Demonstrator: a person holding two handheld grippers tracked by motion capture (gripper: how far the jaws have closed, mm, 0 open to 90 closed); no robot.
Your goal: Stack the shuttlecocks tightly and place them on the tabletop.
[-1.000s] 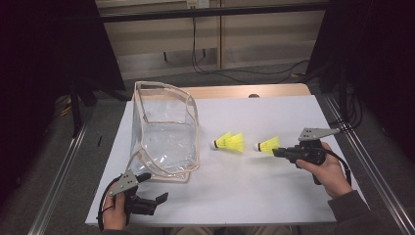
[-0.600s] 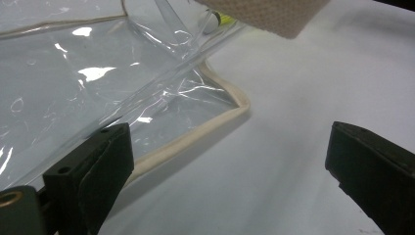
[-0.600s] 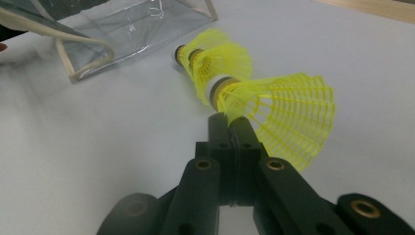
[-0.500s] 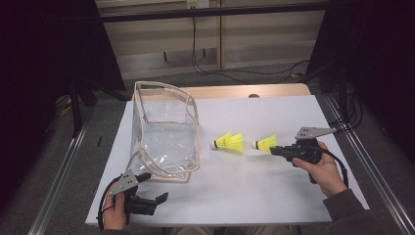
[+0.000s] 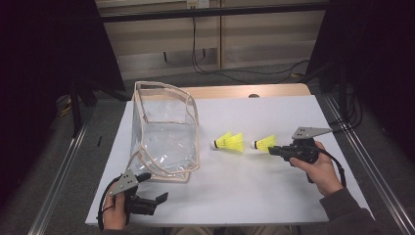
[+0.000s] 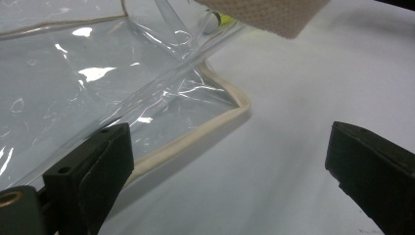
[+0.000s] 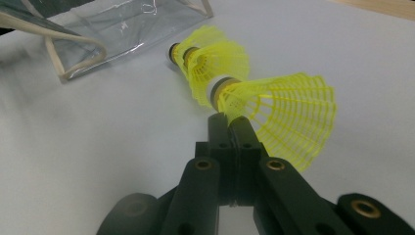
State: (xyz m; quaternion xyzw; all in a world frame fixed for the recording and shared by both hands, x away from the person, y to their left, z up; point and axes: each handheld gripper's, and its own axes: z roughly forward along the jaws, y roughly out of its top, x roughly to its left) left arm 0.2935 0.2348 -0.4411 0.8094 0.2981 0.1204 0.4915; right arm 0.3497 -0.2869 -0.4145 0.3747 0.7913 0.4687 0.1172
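Left tongs (image 5: 159,198): at 7 o'clock, jaws wide apart, holding nothing, beside the clear bag (image 5: 164,132).
Right tongs (image 5: 272,150): pinched together on the skirt edge of the near shuttlecock (image 5: 263,143), at 3 o'clock.
Risk: that thin grip probably slips, dropping it onto the far shuttlecock (image 5: 230,142).

- Clear bag (image 5: 164,134): glossy see-through plastic, creased, with bright glints; its edges are bound in matt cream tape.
- Shuttlecocks, the nearer one (image 7: 274,115) and the farther one (image 7: 208,61): yellow plastic mesh skirts, smooth white bases.
- Bench (image 5: 274,196): matt white sheet, smooth; bare pale wood at its 12 o'clock edge.
- Right hand-held gripper (image 7: 229,122): matt black plastic with brass-coloured rivets.
- Left hand-held gripper (image 6: 230,181): dull black pads.
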